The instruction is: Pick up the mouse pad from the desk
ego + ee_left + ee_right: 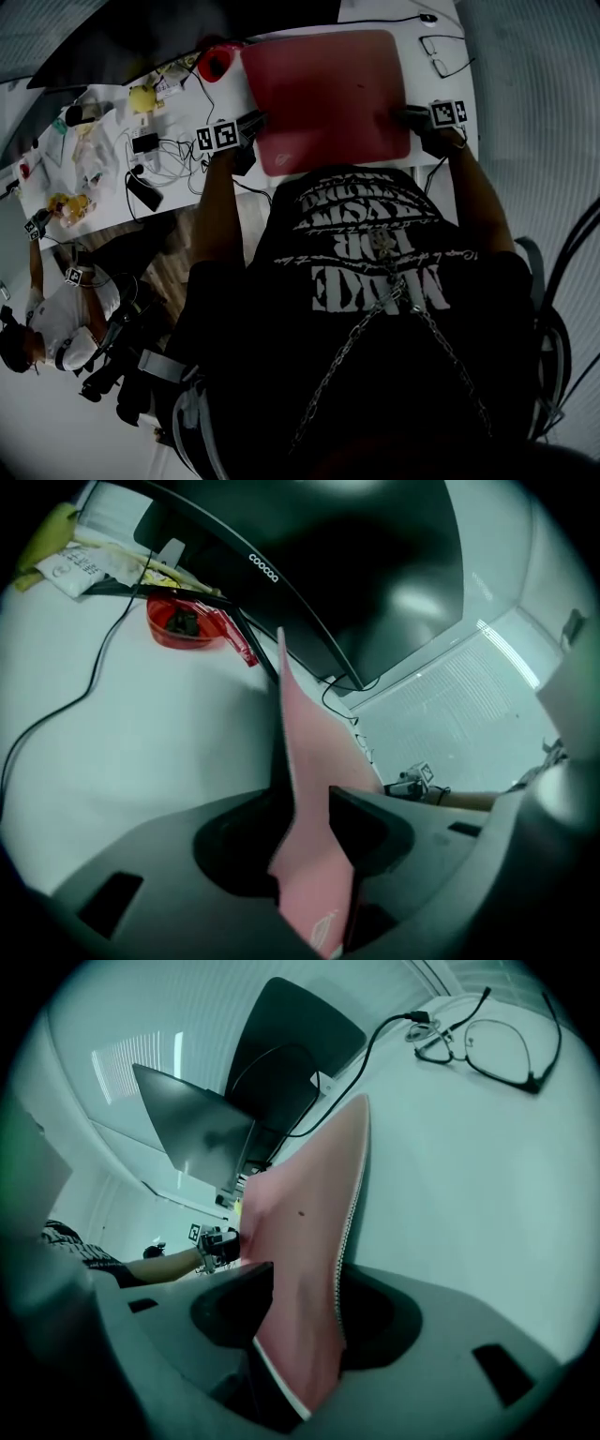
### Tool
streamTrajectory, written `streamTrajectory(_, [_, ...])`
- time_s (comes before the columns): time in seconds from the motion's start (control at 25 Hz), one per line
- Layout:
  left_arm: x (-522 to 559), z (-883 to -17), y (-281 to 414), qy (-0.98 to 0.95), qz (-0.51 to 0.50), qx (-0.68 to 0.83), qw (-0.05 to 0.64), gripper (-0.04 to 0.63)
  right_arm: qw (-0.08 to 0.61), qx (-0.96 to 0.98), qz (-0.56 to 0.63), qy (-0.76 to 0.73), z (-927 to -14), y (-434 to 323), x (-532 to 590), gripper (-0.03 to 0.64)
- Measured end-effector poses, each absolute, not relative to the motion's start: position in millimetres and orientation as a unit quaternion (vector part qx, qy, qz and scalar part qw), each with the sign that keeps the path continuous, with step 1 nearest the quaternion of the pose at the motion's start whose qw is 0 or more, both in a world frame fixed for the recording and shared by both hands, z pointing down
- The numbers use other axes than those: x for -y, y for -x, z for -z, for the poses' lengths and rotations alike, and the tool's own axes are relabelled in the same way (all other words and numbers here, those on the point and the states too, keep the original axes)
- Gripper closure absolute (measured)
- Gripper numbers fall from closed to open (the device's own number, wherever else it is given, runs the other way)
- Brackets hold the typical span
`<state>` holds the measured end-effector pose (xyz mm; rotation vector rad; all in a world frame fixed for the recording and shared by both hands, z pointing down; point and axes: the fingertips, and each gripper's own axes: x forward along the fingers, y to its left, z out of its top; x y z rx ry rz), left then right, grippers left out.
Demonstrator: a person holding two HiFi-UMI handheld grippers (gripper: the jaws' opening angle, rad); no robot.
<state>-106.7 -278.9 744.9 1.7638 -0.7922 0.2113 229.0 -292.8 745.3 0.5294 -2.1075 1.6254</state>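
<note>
I have the mouse pad (pixel 328 94) between my two grippers, one on each side edge, over the middle of the white bench (pixel 141 733) right in front of me. The gripped edges are raised clear of the surface; whether the pad's far edge rests on the bench I cannot tell.

The left gripper (pixel 305 808) has its jaws closed on the pad's left edge. In the left gripper view the pink sheet runs straight out between them, one jaw against each face, and it throws a dark shadow on the bench beside it. The right gripper (pixel 305 1288) has the opposite edge the same way. There the pad bends a little where the jaws take it, and its pale stitched rim shows along one side.

A pair of glasses (pixel 487 1040) lies on the bench beyond the pad on my right, just beside a black cable (pixel 375 1044). A red dish (pixel 183 622) sits near the pad's far left corner, in front of a dark monitor (pixel 356 564). Loose cables and small clutter (pixel 141 150) cover the bench's left end, well apart from the pad. Another person (pixel 56 319) is down at the lower left of the head view
</note>
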Motion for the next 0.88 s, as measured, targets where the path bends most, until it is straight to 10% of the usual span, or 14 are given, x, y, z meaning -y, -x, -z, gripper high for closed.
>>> streamTrajectory(0.68, [254, -777, 99, -0.721, -0.149, 0.35, 0.579, 0.566, 0.173, 0.766, -0.576, -0.228, -755, -212, 316, 0.415])
streamTrajectory(0.88, [255, -778, 99, -0.73, -0.166, 0.353, 0.562, 0.568, 0.224, 0.767, -0.549, -0.246, -765, -203, 326, 0.529])
